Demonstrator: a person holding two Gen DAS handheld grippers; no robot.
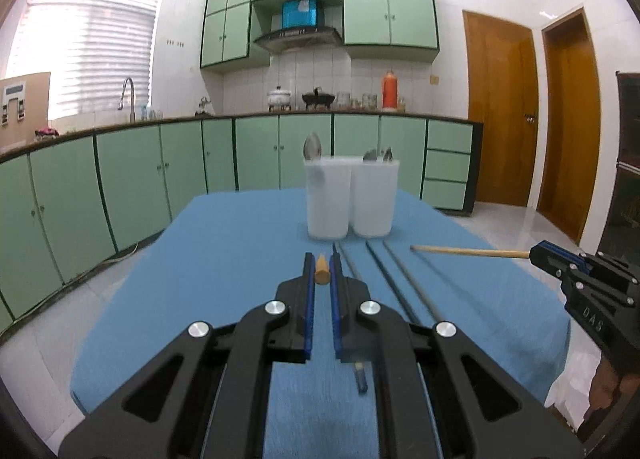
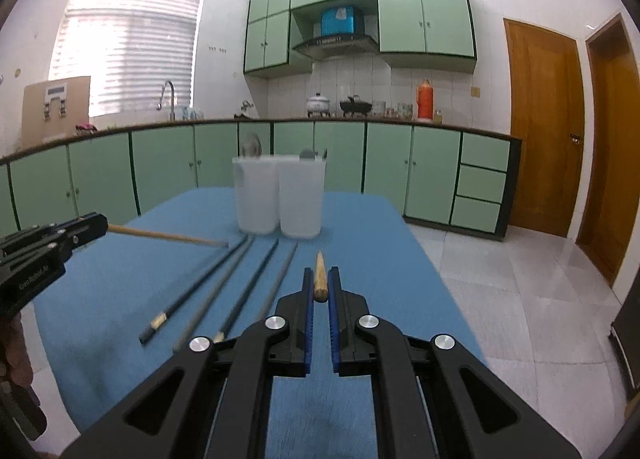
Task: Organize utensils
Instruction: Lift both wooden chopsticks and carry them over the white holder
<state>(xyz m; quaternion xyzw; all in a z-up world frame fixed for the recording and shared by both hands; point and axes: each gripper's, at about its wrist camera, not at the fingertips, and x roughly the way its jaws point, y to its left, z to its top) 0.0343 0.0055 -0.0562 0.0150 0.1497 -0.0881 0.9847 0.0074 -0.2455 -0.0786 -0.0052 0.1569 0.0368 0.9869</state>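
Each wooden chopstick [image 1: 321, 269] [image 2: 319, 277] points toward the cups [image 1: 326, 199].

1. Left gripper [image 1: 321, 267]: jaws clamped, pads nearly parallel, aimed slightly downward.
2. Right gripper [image 2: 320, 279]: jaws clamped likewise, aimed slightly downward.
3. Both grippers level with each other, well apart.

Green cabinets [image 1: 256, 155], white tiled walls [image 1: 188, 3], blinded bright window [image 1: 84, 39], wooden doors [image 1: 500, 111], glossy pale floor [image 2: 520, 279].

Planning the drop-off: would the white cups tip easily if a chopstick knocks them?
Probably. The white cups look tall, narrow and thin plastic, so likely light. The spoons rising above their rims may raise their balance. Standing side by side may steady them slightly.
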